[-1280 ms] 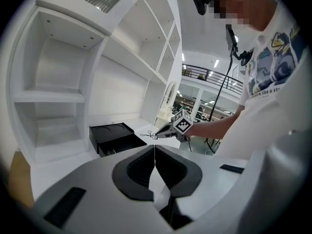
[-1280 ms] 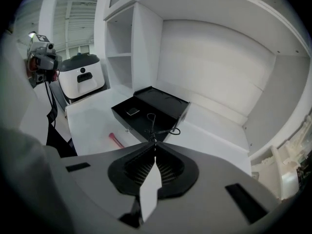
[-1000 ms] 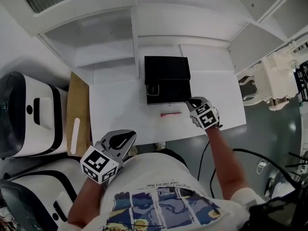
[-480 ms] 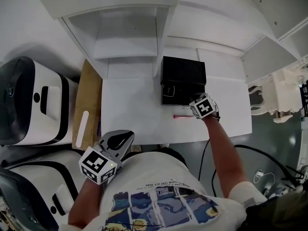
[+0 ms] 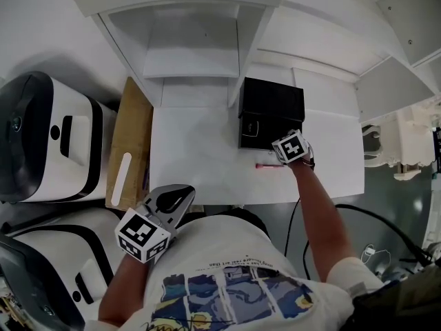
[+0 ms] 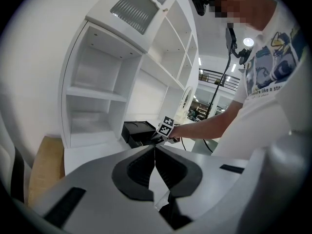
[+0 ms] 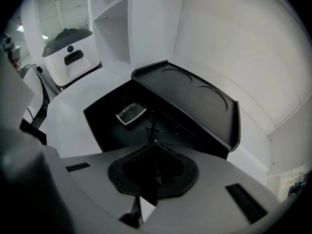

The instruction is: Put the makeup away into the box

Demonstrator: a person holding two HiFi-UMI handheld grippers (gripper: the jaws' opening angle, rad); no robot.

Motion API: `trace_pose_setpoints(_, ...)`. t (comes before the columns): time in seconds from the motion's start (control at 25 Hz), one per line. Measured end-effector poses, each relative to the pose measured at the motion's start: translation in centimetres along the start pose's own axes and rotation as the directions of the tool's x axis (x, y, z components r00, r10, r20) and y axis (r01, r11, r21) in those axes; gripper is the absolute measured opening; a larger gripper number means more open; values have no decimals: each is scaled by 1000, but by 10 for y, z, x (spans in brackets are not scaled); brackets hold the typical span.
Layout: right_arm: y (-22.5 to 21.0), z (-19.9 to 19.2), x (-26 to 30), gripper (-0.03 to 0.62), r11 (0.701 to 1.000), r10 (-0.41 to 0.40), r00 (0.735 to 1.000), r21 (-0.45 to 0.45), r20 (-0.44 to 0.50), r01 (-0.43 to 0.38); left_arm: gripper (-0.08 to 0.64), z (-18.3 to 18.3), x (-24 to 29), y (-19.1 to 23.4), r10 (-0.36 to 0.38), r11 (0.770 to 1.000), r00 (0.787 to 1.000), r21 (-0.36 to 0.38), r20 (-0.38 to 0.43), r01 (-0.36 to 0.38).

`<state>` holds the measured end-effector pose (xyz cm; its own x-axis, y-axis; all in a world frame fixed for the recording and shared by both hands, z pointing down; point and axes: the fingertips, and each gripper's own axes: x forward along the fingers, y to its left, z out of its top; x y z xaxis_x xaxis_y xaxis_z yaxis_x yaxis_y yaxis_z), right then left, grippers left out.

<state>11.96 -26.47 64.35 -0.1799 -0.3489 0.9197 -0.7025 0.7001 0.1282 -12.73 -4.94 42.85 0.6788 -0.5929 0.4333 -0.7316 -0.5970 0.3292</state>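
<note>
Box [image 5: 271, 103] sits open on the white table [image 5: 193, 157], compact [image 7: 130, 113] inside, pink makeup stick [image 5: 267, 165] on the table just beside it. Right gripper [image 7: 155, 143] hovers over the box, jaws pressed together; left gripper [image 6: 155, 151] closed too, empty.

I see my left gripper [image 6: 155, 149] with jaws pressed together, nothing between. Past them on the white table [image 6: 92, 154] sits the open black box [image 6: 135, 130], right gripper [image 6: 161, 137] at its near side. White shelves [image 6: 92, 96] stand behind.
</note>
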Motion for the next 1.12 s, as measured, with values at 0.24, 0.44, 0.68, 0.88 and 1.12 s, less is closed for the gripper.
trace_pose_setpoints(0.24, 3, -1, 6, 31, 1000, 11, 999, -13, -34, -11, 14, -1, 2, 1, -6, 1000, 1000, -8, -3, 6)
trace_pose_setpoints(0.44, 5, -4, 10, 31, 999, 14, 998, -31, -53, -16, 14, -1, 4, 0, -8, 1000, 1000, -10, -3, 8)
trace_pose_setpoints(0.68, 8, -5, 11, 34, 998, 24, 999, -55, -48, -27, 14, -2, 4, -1, -5, 1000, 1000, -15, -4, 5)
trace_pose_setpoints(0.88, 8, -5, 9, 49, 998, 37, 998, -58, -42, -39, 14, -2, 4, -2, -7, 1000, 1000, -13, -8, 7)
trace_pose_setpoints(1.12, 5, -4, -7, 92, 998, 39, 999, -56, 4, -38, 14, 0, 8, -8, -28, 1000, 1000, 1, -13, 28)
